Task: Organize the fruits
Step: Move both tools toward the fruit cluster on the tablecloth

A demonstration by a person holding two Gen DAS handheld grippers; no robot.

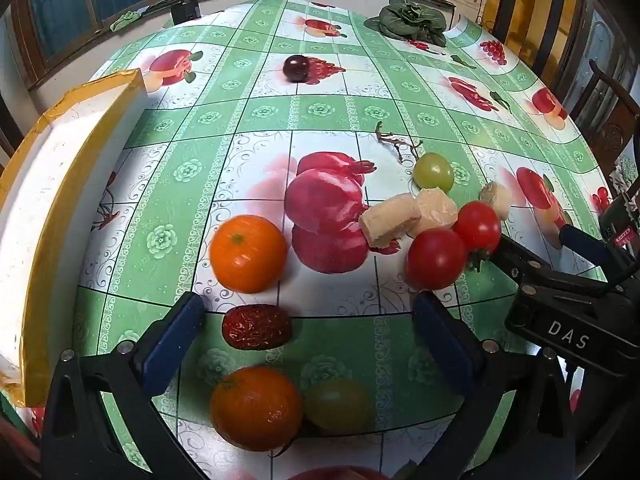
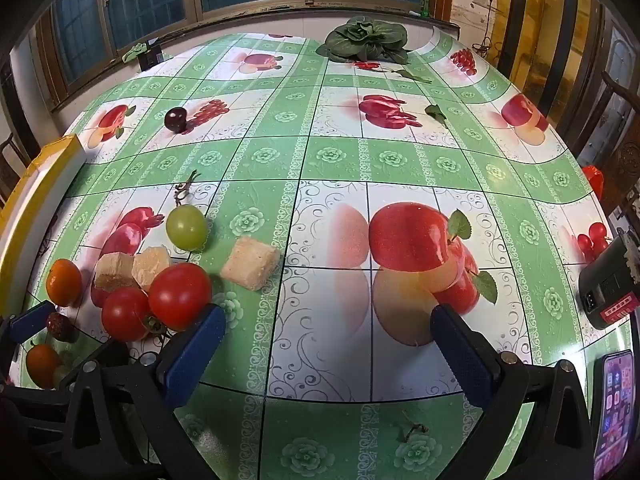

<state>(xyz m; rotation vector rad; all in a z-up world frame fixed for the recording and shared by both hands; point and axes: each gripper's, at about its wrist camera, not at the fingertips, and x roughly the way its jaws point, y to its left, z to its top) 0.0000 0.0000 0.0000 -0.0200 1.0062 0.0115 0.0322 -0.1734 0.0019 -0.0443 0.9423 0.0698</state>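
Both claws wide, we hover: the red date (image 1: 257,327) between left claw (image 1: 308,312) tips, probably soft; pinch its middle gently.

A white tray (image 1: 52,184) with yellow taped edges runs off the left edge of the left wrist view, its near end hidden behind the left tongs (image 1: 308,316). At the bottom edge a red round thing (image 1: 336,472) is cut to a sliver (what it is cannot be told). In the right wrist view, a phone (image 2: 614,408) is cropped by the right edge, its screen icons too small to read; a black device (image 2: 608,284) beside it carries a red label too small to read. An orange (image 2: 42,364) and a grape (image 2: 61,374) at lower left sit partly behind the black frame of the tongs.
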